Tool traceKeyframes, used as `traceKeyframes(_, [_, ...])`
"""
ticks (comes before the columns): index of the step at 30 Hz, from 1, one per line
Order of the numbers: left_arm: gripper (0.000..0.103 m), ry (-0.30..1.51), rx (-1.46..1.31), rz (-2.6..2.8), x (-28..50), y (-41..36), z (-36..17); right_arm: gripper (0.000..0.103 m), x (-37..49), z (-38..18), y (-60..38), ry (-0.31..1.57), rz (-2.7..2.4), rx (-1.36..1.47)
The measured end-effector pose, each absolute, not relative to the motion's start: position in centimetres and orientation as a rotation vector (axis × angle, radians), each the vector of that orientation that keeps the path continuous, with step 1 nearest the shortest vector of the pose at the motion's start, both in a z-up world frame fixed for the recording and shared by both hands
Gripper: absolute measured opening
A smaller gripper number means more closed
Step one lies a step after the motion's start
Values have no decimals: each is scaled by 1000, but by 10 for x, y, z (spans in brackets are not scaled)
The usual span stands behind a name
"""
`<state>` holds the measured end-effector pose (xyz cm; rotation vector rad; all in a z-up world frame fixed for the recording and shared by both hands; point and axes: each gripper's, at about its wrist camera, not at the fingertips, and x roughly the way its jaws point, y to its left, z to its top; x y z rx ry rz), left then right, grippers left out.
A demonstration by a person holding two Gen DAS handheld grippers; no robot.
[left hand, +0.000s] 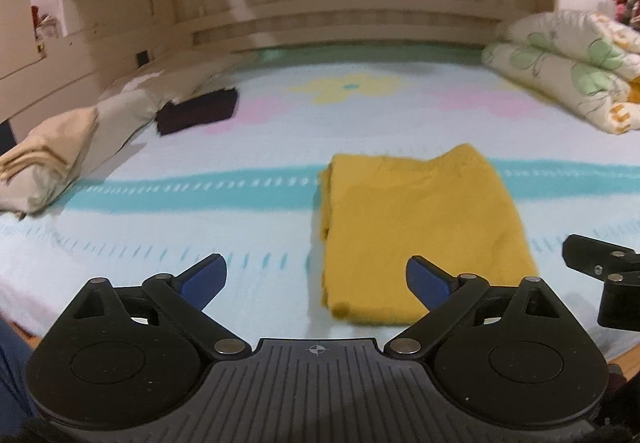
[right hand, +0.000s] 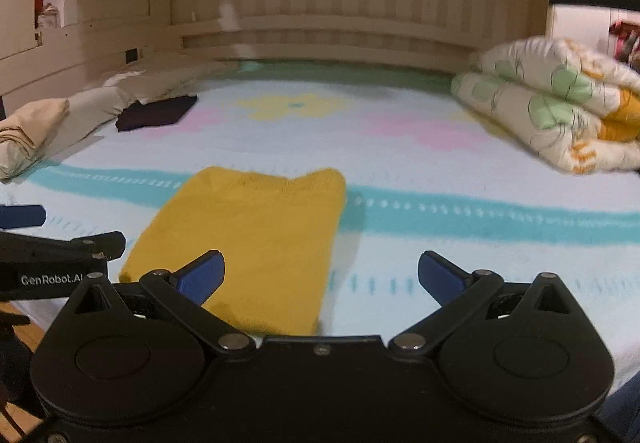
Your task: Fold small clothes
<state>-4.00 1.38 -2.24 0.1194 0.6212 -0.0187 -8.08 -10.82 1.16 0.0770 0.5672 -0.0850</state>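
Observation:
A yellow garment [left hand: 420, 235] lies folded into a flat rectangle on the bed, near its front edge. It also shows in the right wrist view [right hand: 256, 243]. My left gripper [left hand: 316, 279] is open and empty, held just in front of the garment's near left corner. My right gripper [right hand: 320, 275] is open and empty, over the garment's near right edge. The right gripper's side shows at the right of the left wrist view [left hand: 608, 275]. The left gripper's side shows at the left of the right wrist view [right hand: 52, 263].
The bed sheet [left hand: 200, 203] is pale blue with a teal stripe. A dark folded cloth [left hand: 196, 111] lies at the back left beside beige pillows [left hand: 60, 151]. A rolled floral duvet [right hand: 560, 111] sits at the back right. A wooden headboard [left hand: 340, 3] runs behind.

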Motion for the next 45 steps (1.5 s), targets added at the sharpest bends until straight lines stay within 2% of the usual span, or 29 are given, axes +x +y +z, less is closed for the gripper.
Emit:
traceKeyframes(6, [92,704,77,-57,-38,15,-29,102,-77,7,-111,637,-80,129])
traceKeyframes(10, [86,744,70,-65,-37,15,-35,102,-75,2,-115,678,-73,184])
traceKeyframes(45, [86,802,73,-64,-31,7,-43,102,-67,-4,-114,729,-69,234])
